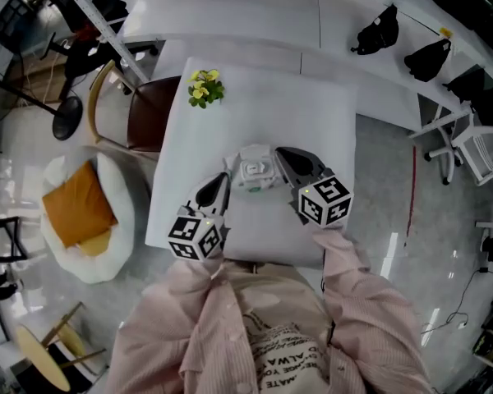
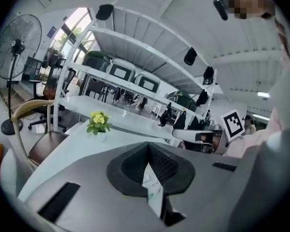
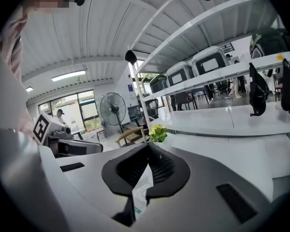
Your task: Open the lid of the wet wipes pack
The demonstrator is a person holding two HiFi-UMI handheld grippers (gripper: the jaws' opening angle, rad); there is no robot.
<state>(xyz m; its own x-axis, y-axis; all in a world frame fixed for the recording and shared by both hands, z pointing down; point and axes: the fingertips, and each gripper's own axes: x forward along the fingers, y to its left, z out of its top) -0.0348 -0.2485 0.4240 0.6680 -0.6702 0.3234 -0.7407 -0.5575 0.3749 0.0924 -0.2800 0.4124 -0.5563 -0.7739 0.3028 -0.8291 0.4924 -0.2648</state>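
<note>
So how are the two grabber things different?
The left gripper pinches the wet wipes pack by its left edge; the right gripper pinches its right edge. In the head view the left gripper sits nearer the person, the right gripper farther out. Both are shut on the pack's thin wrapper.

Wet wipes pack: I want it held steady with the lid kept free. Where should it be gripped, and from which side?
Grip the wet wipes pack by its thin flat end seals, one from each side. The left gripper and right gripper pinch them so, which leaves the lid on the upward face clear.
</note>
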